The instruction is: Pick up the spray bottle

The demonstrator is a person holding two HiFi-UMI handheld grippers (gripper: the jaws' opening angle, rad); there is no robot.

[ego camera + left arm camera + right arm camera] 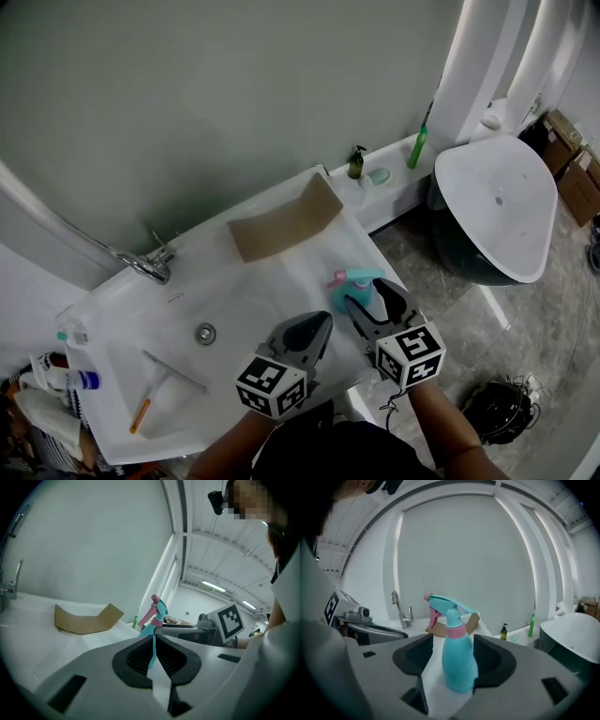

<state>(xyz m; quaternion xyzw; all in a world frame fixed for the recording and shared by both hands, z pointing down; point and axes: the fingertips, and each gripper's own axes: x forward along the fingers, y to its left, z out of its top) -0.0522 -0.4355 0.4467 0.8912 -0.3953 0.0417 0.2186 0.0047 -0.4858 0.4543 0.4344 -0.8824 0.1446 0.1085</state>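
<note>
A teal spray bottle [349, 281] with a pink trigger stands upright near the right front edge of the white sink counter [281, 281]. My right gripper [365, 292] is open, and the bottle [457, 660] stands between its jaws, with a gap showing at the left pad. My left gripper [322, 323] hovers just left of it over the counter, shut with nothing in it. In the left gripper view the bottle's head [157, 610] rises beyond the shut jaws [153, 638], and the right gripper's marker cube [228, 620] sits to its right.
A folded cardboard piece [283, 226] lies on the counter behind the bottle. A faucet [150, 264] and drain [205, 333] are to the left. A dark pump bottle [356, 162] and green bottle [416, 148] stand on the back ledge. A white tub [497, 206] is at the right.
</note>
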